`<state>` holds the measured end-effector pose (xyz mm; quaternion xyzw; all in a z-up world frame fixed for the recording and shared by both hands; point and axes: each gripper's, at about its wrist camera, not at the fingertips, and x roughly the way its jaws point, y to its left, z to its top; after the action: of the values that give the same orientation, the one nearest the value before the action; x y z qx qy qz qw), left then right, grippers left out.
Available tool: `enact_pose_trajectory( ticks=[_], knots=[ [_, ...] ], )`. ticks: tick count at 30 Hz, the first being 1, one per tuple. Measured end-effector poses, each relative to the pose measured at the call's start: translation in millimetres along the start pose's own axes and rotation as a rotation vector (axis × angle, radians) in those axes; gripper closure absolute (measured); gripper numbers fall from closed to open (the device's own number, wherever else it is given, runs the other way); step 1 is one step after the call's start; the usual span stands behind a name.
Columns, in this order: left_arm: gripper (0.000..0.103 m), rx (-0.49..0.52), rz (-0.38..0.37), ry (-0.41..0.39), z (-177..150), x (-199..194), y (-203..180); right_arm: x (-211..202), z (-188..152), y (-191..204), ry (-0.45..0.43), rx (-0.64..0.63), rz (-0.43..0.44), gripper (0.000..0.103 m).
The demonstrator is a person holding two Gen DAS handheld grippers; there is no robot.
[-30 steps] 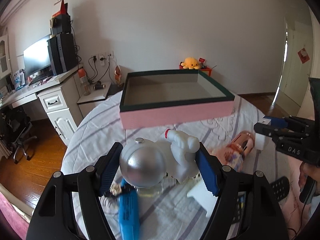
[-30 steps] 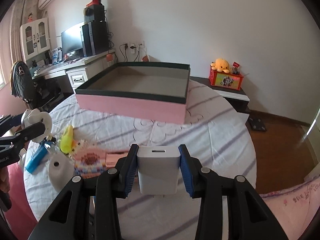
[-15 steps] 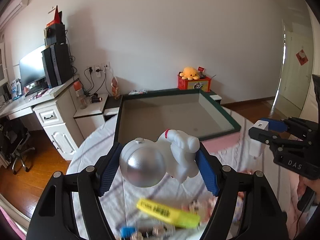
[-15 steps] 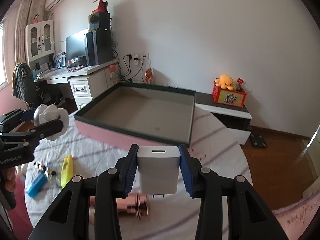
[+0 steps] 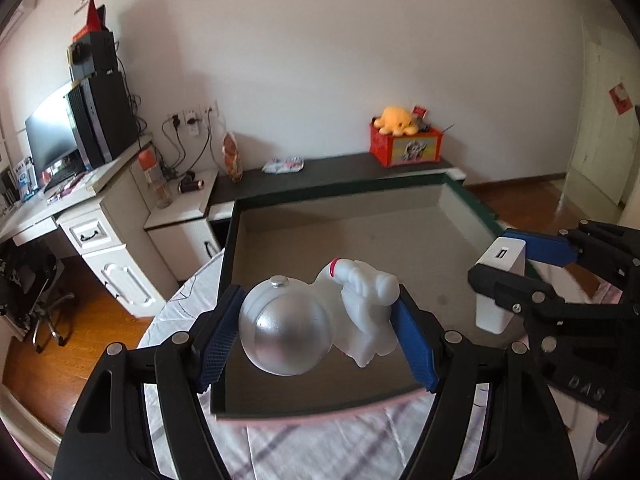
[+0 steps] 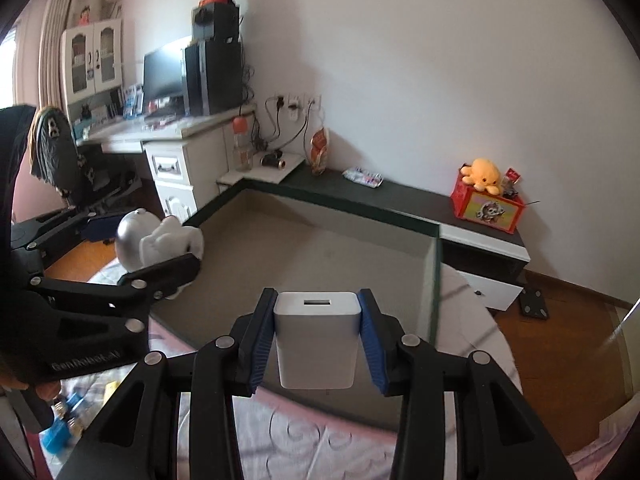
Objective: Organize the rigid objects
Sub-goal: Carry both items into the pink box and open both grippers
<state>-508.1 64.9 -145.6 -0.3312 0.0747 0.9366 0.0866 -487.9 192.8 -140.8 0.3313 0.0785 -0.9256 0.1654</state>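
Note:
My left gripper (image 5: 316, 340) is shut on a white astronaut figure with a silver helmet (image 5: 288, 334) and holds it above the near left part of an open box (image 5: 360, 248). The box has a dark green rim, pink outer walls and a bare grey floor. My right gripper (image 6: 318, 344) is shut on a white USB charger block (image 6: 316, 344), held above the box's near right part (image 6: 320, 252). The astronaut also shows in the right wrist view (image 6: 156, 242), and the charger shows in the left wrist view (image 5: 500, 284).
The box sits on a round table with a striped white cloth (image 5: 320, 448). Small loose items lie at the table's left (image 6: 60, 428). Behind are a white desk with a monitor (image 5: 52, 140), a dark low shelf (image 5: 320, 172) and a red box with an orange plush (image 5: 404, 136).
Both grippers have risen and moved forward from the table, with the astronaut and the charger in them, to above the open box. The loose items on the cloth have dropped out of view.

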Motion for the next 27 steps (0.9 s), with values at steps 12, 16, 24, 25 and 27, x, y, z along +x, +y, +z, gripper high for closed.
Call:
enact_pose_trajectory(
  ticks=[12,16,24,25,27],
  knots=[
    [0.029,-0.003,0.056,0.092,-15,47,6,54,-7,-2,0.097,0.010,0.041,0.062],
    [0.024,-0.009,0.060,0.086,-16,45,5,59,-7,-1,0.114,0.007,0.035,0.061],
    [0.009,-0.019,0.095,0.049,-9,27,12,54,-11,-7,0.110,0.049,0.032,0.061],
    [0.007,-0.021,0.103,0.042,-8,22,12,50,-10,-7,0.099,0.053,0.029,0.060],
    [0.004,-0.020,0.113,0.028,-7,13,13,40,-8,-8,0.081,0.054,0.020,0.047]
  ],
)
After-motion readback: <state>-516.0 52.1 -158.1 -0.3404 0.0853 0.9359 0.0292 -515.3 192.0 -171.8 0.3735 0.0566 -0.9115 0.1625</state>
